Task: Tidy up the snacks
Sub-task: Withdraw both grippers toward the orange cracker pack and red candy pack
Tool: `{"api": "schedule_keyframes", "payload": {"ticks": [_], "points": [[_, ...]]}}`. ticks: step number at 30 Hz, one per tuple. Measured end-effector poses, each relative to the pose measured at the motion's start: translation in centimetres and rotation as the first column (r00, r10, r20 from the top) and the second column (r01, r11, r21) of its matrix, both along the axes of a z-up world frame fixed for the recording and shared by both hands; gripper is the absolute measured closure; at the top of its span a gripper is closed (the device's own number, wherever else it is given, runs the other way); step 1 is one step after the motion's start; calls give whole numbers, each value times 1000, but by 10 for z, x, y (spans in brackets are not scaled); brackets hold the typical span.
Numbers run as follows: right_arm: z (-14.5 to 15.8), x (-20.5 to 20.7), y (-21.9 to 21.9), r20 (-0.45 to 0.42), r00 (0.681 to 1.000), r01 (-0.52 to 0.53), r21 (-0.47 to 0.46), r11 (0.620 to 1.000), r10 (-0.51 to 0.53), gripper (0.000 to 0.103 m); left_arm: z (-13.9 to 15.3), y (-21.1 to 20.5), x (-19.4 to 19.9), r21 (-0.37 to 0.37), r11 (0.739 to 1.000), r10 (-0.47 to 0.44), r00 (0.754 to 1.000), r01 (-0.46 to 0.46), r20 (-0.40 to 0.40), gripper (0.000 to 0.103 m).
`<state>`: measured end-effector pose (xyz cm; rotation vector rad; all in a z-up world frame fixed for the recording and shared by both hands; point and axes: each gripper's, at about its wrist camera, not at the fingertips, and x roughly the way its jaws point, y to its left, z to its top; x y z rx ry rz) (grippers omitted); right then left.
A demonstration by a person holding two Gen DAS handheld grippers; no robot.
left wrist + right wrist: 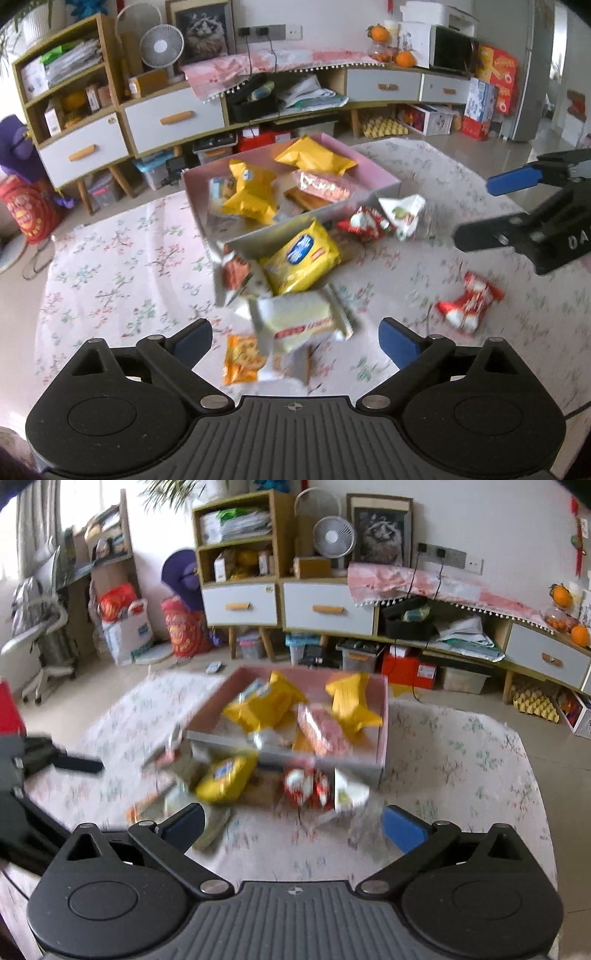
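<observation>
1. Hovering over a flowered tablecloth (pixel 122 280), you hold both grippers above a scatter of snack packets, with a pink box (pixel 380 173) as the landmark in the middle of the table.
2. Your left gripper (pixel 295 338) has its fingers wide apart and grips nothing; a pale cream packet (pixel 299 321) lies on the cloth between them, on the near side of the box.
3. Your right gripper (pixel 293 825) is also spread wide and empty, poised on the near side of the box above a red-and-white packet (pixel 306 784) and a white packet (pixel 349 792).
4. Inside the box already sit two yellow bags (pixel 251 192) and a pink wrapped packet (pixel 325 184).
5. Leaning against the box's near wall is a yellow packet with a blue label (pixel 301 258).
6. By my reading, you are mid-sort: some snacks are boxed, several are loose, and the next move is lowering the left fingers around the cream packet and closing gently, since the wrapper looks soft.
7. Only the left view shows a lone red packet (pixel 467 302) well to the right of the box, and an orange packet (pixel 242 358) beside the cream one.
8. Only the right view, which is blurred, shows the floor left of the table.
</observation>
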<state>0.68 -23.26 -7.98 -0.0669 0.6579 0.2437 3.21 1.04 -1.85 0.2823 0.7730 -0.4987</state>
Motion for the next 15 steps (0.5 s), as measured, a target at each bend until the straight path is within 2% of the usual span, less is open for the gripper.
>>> {"api": "schedule_keyframes", "payload": {"ticks": [5, 10, 15], "points": [[-20, -24, 5, -2, 997, -72, -83, 994, 72, 15, -15, 10, -14, 38, 999, -26, 999, 24, 34, 5], [-46, -44, 6, -5, 988, -151, -190, 970, 153, 15, -37, 19, -23, 61, 997, -48, 998, 46, 30, 5], [-68, -55, 3, -52, 975, -220, -218, 951, 214, 15, -61, 29, -26, 78, 996, -55, 998, 54, 13, 5]]}}
